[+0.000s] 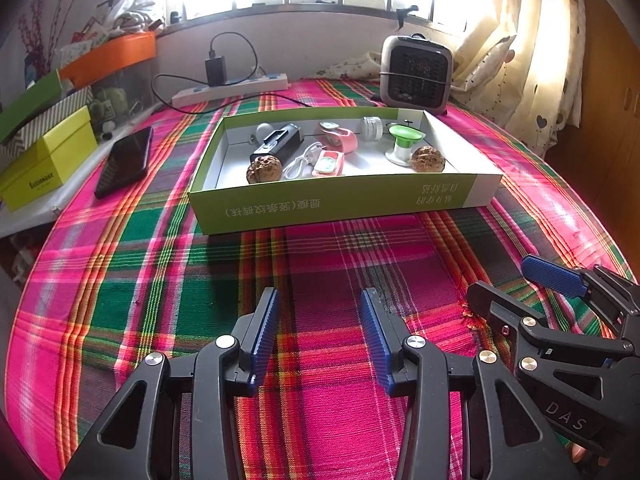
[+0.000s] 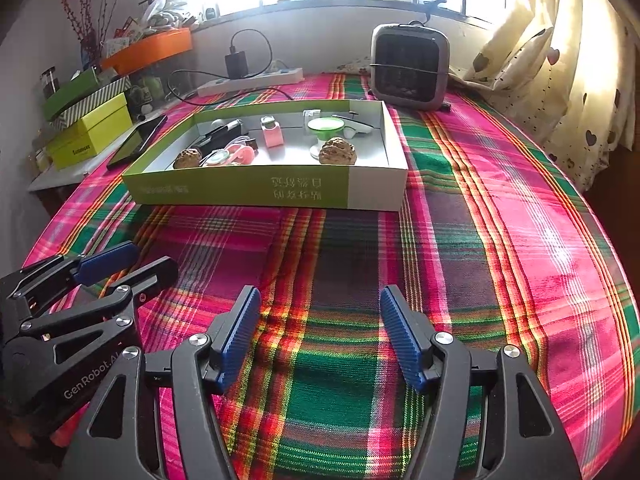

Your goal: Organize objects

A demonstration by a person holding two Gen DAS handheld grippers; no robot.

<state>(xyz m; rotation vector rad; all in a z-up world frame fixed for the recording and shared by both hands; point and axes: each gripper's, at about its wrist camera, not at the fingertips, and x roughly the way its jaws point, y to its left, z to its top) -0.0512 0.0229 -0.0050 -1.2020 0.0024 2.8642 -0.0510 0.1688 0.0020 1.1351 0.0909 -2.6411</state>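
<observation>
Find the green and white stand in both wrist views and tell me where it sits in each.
Left wrist: the green and white stand is in the box's right half, just left of a walnut.
Right wrist: the stand is right of centre, behind the same walnut.
Shared landmark: the grey heater behind the box.

black grippers [image 1: 320, 332] — ribbed blue pads [image 2: 240, 336], silver screws
</observation>
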